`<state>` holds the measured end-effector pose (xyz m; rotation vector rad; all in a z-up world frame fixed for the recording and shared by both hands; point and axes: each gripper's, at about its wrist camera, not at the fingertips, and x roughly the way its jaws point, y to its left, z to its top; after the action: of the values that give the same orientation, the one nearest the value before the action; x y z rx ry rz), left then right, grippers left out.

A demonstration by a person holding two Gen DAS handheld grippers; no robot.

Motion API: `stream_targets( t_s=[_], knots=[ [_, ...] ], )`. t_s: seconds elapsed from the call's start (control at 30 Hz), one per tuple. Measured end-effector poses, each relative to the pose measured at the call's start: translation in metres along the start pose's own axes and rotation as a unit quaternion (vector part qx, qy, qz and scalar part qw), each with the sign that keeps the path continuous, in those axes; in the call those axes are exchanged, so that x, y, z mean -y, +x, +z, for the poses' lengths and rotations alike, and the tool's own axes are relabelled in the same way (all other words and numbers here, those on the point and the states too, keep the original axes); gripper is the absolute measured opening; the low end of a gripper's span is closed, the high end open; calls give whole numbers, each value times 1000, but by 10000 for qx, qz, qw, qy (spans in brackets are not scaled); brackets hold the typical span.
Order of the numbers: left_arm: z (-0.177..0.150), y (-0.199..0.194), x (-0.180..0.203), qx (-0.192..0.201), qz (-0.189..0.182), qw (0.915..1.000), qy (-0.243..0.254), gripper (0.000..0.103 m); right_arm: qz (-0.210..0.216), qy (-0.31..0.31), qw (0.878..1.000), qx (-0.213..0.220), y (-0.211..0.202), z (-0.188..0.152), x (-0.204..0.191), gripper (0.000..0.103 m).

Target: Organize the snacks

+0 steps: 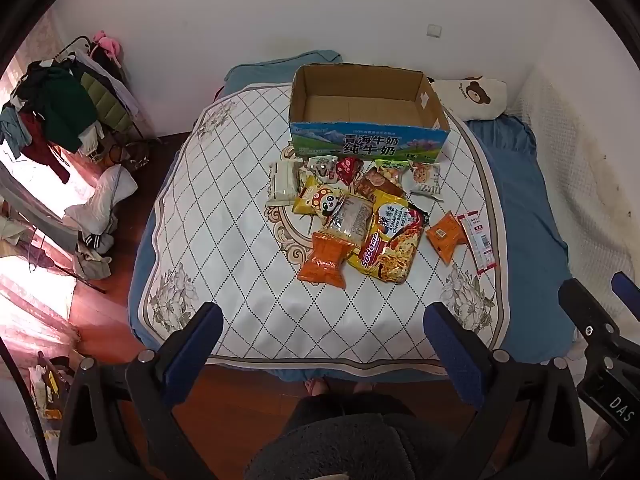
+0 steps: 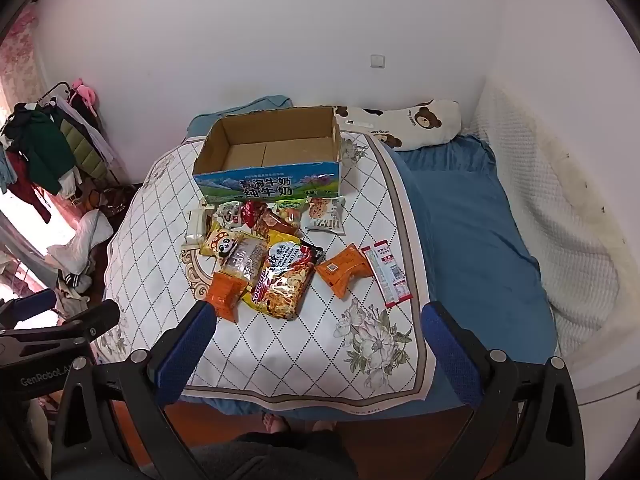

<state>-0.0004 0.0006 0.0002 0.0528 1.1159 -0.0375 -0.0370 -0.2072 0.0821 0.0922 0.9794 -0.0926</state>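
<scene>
Both tongs (image 1: 323, 336) (image 2: 316, 336) spread, snacks (image 1: 360, 216) (image 2: 276, 256) ahead

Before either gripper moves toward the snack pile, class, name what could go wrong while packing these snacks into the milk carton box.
1. The Sedaap noodle packet overlaps the clear packet and an orange packet, so a grab may drag neighbours along.
2. The red-and-white sachet lies flat near the printed mat's edge; pinching it could nudge it off.
3. The empty milk carton box sits on soft bedding, so a bump may shift it.
</scene>
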Motion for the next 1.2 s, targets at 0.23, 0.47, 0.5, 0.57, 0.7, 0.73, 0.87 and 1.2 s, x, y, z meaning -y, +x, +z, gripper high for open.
stream_targets(
  t_s=[0.23, 0.47, 0.5, 0.57, 0.7, 0.73, 0.87, 1.2],
  knots=[
    [-1, -2, -6, 8, -55, 10000, -17, 103, 1, 10, 10000, 31, 1, 0, 0, 103],
    [-3, 2, -4, -43, -17, 10000, 2, 103, -26, -8, 10000, 54, 1, -2, 0, 103],
    [-7, 4, -3, -48, -20, 10000, 0, 103, -37, -11, 10000, 64, 1, -2, 0, 103],
    [-9, 3, -2, -43, -25, 10000, -4, 103, -55, -20, 9999, 81, -3, -2, -1, 103],
    [-9, 2, 0, -45, -24, 10000, -3, 103, -98, -40, 9999, 102, -1, 0, -5, 103],
    [-10, 2, 0, -40, -24, 10000, -5, 103, -104, -38, 9999, 93, 0, 0, -5, 103],
    [-10, 0, 0, -33, -19, 10000, -7, 103, -114, -53, 9999, 95, -1, 2, -5, 103],
    [-9, -3, -2, -52, -31, 10000, 1, 103, -109, -53, 9999, 105, -2, 2, -5, 103]
  ],
)
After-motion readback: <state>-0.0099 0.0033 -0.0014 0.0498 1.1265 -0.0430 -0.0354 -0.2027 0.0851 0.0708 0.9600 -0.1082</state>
